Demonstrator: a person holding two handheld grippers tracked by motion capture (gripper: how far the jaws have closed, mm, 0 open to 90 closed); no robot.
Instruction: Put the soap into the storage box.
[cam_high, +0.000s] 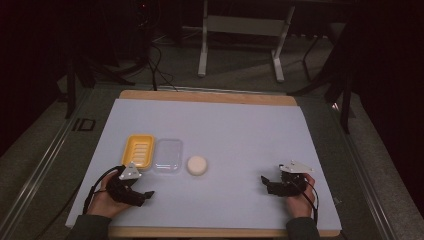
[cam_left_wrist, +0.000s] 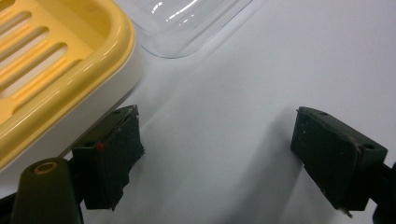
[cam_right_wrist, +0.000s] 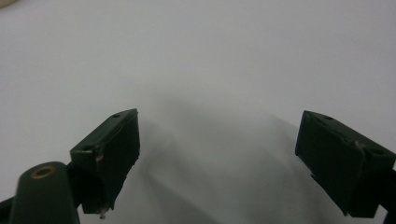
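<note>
1. Key relation: the yellow soap dish (cam_high: 138, 150) sits in the lower left of the high view, just up-frame of the left gripper (cam_high: 141, 196). In the left gripper view it fills the upper left corner (cam_left_wrist: 51, 70), just beyond the left jaw and touching neither jaw.
2. Row on the white table mat (cam_high: 240, 130), left to right in the high view: soap dish, clear lid (cam_high: 167, 155), round soap bar (cam_high: 196, 165). Dish and lid lie side by side, about touching; the soap bar is just beside the lid, apart from it.
3. Long axis: dish and lid both run top-to-bottom in the high view, near ends toward the person.
4. Nearer hand: the left one by far. The right gripper (cam_high: 268, 184) is at lower right, well apart from the soap bar and more so from the dish.
5. Left gripper: jaws spread wide, nothing between them, bare mat only (cam_left_wrist: 219, 154). The clear lid's corner shows at top centre (cam_left_wrist: 187, 23).
6. Right gripper: released too, jaws wide over bare mat (cam_right_wrist: 219, 154).
7. Pose: both hands low near the bottom edge. The left gripper points right and slightly down-frame, the right gripper points left toward the row.
8. Judgement: the likely next move is the left gripper reaching up-frame for the dish or lid.
</note>
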